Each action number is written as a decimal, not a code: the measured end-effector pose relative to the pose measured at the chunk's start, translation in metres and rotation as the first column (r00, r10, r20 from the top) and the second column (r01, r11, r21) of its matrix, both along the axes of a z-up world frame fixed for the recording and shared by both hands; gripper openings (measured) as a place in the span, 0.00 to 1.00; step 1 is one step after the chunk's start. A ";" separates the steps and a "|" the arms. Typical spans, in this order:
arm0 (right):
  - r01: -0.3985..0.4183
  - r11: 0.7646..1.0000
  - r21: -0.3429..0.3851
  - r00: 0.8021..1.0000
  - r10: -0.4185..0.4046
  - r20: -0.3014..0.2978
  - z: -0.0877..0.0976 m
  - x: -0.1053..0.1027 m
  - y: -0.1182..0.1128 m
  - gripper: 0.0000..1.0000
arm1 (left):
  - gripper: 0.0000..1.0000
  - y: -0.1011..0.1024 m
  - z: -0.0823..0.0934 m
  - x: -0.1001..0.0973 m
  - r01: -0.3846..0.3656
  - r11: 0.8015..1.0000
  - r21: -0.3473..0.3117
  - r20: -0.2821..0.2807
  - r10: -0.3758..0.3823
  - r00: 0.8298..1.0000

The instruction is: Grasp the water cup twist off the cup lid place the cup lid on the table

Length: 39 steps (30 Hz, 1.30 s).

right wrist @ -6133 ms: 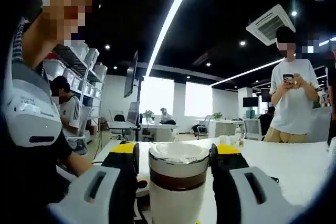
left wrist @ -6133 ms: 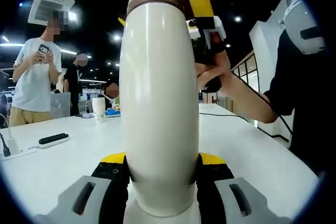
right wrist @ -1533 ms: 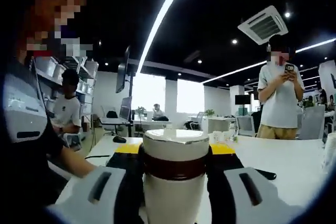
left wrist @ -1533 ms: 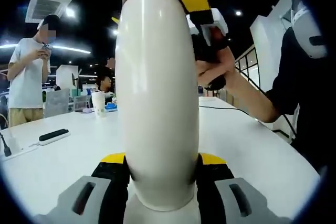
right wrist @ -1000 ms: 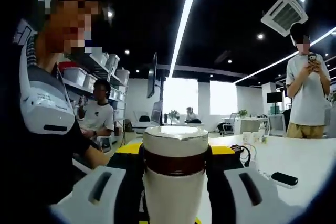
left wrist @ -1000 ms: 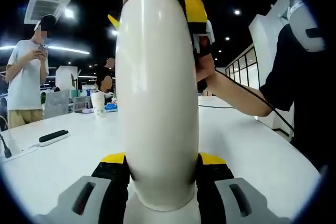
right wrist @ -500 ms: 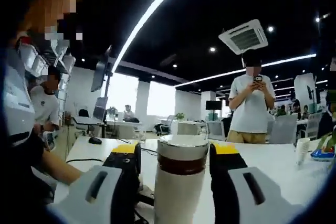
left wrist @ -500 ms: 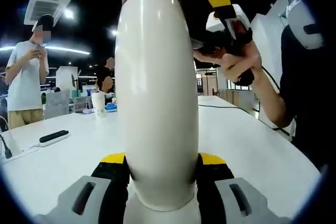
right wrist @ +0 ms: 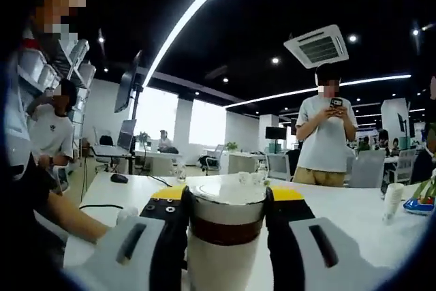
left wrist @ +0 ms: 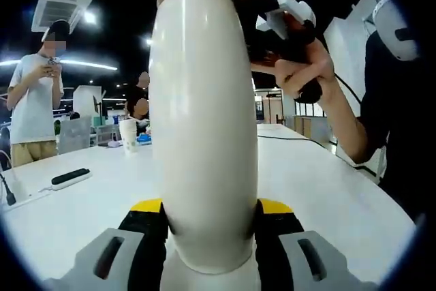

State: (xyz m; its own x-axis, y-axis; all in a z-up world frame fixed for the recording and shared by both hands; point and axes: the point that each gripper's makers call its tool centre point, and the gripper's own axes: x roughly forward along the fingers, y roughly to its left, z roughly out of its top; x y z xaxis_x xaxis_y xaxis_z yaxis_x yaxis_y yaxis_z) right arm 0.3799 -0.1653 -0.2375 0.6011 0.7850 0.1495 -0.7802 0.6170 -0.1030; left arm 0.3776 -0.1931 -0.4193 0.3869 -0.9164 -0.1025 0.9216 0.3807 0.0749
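While the left gripper (left wrist: 210,219) clamps its jaws on the body of the upright water cup (left wrist: 203,134) above the white tabletop (left wrist: 327,195), the right gripper (right wrist: 225,202) jaws press against the cup lid (right wrist: 226,204).

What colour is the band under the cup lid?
Dark brown band on the cream water cup, clearest in the right gripper view.

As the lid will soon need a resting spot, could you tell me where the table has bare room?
The white table lies bare to the right of the water cup, out to the black cable. Left of the cup it is busier: a dark remote, and paper cups farther back.
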 end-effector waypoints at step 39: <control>0.119 0.993 0.018 0.992 -0.118 -0.047 -0.006 -0.013 -0.013 0.57 | 0.51 -0.002 0.000 -0.003 -0.002 1.000 0.002 0.000 0.002 1.000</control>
State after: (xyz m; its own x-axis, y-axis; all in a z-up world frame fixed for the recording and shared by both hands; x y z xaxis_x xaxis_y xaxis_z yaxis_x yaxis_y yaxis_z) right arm 0.3668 -0.1784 -0.2431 0.6962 0.7050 0.1352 -0.7052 0.7069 -0.0547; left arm 0.3748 -0.1953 -0.4189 0.3883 -0.9156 -0.1047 0.9211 0.3820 0.0753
